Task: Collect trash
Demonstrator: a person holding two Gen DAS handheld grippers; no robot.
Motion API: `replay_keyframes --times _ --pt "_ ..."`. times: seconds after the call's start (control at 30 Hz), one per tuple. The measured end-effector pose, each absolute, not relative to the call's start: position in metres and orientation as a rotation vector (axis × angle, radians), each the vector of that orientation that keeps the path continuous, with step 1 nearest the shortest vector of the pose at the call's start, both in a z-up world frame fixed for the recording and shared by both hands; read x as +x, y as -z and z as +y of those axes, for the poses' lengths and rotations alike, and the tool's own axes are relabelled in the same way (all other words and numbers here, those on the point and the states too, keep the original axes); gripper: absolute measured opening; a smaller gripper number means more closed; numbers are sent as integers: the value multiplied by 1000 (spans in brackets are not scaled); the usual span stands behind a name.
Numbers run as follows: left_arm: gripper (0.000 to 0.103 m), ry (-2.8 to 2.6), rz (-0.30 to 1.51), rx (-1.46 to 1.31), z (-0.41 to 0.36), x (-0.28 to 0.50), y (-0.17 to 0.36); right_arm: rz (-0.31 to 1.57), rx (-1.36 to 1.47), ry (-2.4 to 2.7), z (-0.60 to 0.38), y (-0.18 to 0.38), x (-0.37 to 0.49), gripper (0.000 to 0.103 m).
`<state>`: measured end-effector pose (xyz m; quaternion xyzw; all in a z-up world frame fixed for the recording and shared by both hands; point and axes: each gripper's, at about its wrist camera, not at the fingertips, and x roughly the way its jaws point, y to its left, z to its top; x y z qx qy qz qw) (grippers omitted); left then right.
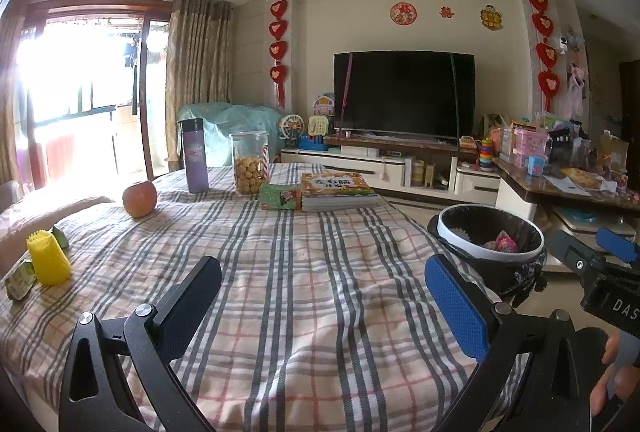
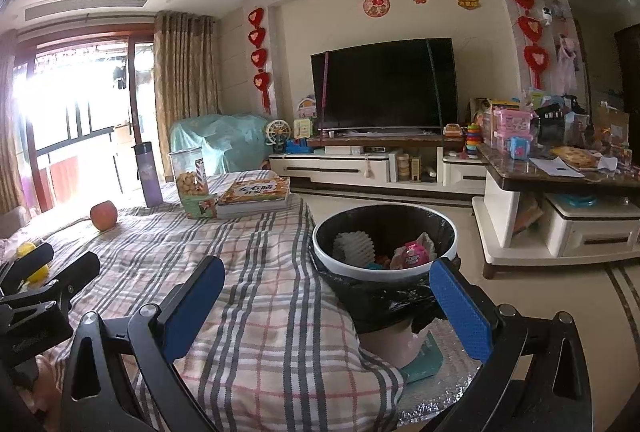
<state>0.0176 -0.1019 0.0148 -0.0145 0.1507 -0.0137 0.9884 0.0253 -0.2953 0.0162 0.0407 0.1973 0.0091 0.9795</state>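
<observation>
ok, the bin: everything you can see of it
The bin is round with a white rim, lined with a black bag folded over the outside. It stands upright on the floor, against the edge of the checked cloth. Open top, no lid. Inside lie a white ribbed piece and a pink wrapper, plus smaller bits. Neither gripper touches it.

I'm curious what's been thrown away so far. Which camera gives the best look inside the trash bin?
The right wrist view: it looks down into the trash bin, showing a pink wrapper and a white ridged piece. The left wrist view catches the bin at a shallower angle, so mostly rim and the wrapper show.
</observation>
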Motion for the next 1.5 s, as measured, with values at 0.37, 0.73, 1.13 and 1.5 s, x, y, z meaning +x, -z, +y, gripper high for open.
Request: replay_keyframes --times 0.37,0.73,1.13,1.5 --pt "102 27 301 -30 -101 18 -14 410 99 -32 -297 -15 26 103" --pt "102 28 300 -32 -102 18 -15 404 103 -39 -295 -16 26 103" --pt "102 29 302 -32 -102 18 -14 402 109 -43 -296 -19 26 103" --pt "102 32 301 -32 -102 18 -14 397 113 -47 -293 -22 27 103"
